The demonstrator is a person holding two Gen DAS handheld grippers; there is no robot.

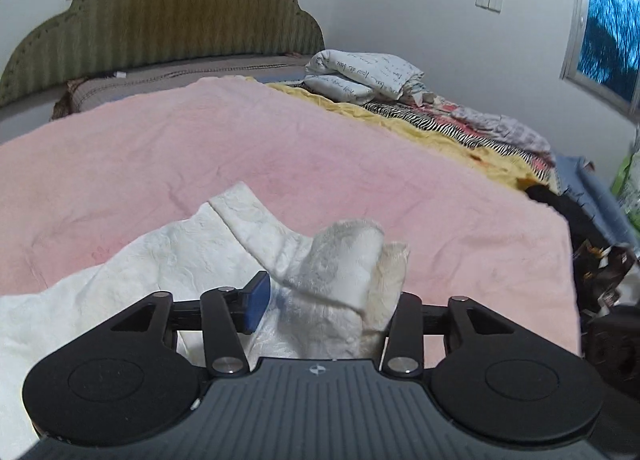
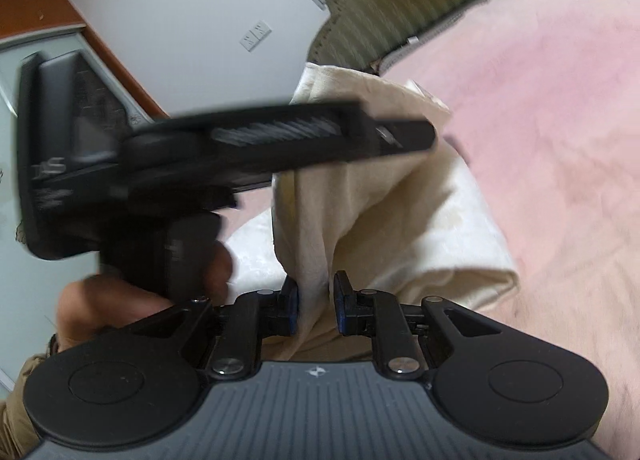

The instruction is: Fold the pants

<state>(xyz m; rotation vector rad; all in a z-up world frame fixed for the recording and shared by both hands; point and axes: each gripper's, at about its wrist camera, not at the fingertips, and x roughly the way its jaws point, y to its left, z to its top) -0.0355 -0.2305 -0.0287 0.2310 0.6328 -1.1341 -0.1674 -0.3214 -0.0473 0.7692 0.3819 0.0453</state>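
Pink bedding (image 1: 280, 163) covers the bed and serves as the folding surface, with a scalloped olive headboard (image 1: 160, 19) at its far end and a heap of folded linens and patterned clothes (image 1: 440, 107) along its far right edge. On the near part of the pink bedding lie the pants (image 1: 168, 248), a cream-white, crinkle-textured garment, part spread flat and part bunched up into a raised fold. The left gripper (image 1: 320, 300) stands over that bunched fold with its jaws apart: 1 blue pad shows clear of the cloth on the left side, the other finger is hidden behind the fabric, so the cloth sits loosely between them and not pinched. The right gripper (image 2: 316, 304), seen in its own view, has its 2 pads close together with a hanging strip of the pants (image 2: 384, 195) between them; a sliver of gap shows on one side, yet the cloth looks held. Across that view the other handheld tool appears blurred, a hand (image 2: 104, 308) around its grip. The fabric looks light, thin and limp, likely to sag and crease wherever unsupported, and not slippery. Taking hold at a hem or waistband edge, where layers are doubled, should give the firmest purchase for laying it flat.
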